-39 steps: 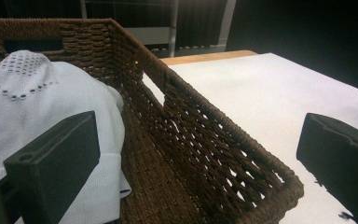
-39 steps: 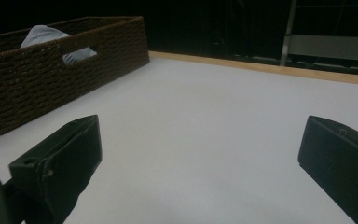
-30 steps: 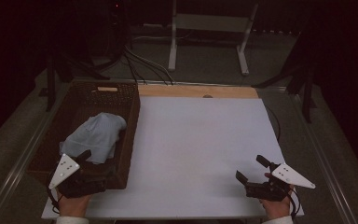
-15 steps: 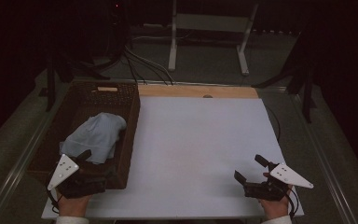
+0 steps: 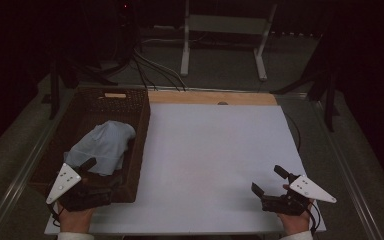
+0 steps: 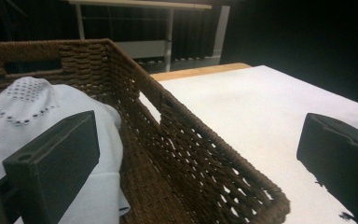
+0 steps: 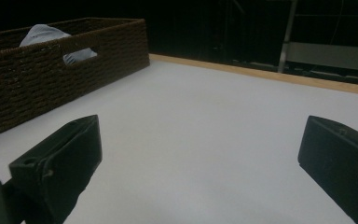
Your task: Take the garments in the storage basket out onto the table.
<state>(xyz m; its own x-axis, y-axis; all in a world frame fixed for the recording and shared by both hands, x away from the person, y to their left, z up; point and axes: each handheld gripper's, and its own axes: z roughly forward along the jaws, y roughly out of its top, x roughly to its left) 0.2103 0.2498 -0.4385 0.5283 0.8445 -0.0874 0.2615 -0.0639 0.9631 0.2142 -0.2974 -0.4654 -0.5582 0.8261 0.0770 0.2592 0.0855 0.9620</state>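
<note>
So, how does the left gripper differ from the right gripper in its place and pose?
The left gripper sits at the near end of the wicker basket, close to the pale cloth; the right gripper sits over bare white table. The left gripper's jaws straddle the basket wall; the right gripper's frame nothing. Both are open and empty.

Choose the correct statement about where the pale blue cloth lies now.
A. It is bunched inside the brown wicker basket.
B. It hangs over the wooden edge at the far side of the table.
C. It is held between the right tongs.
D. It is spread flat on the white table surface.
A: the pale blue cloth sits bunched inside the wicker basket, within its woven walls.
</note>
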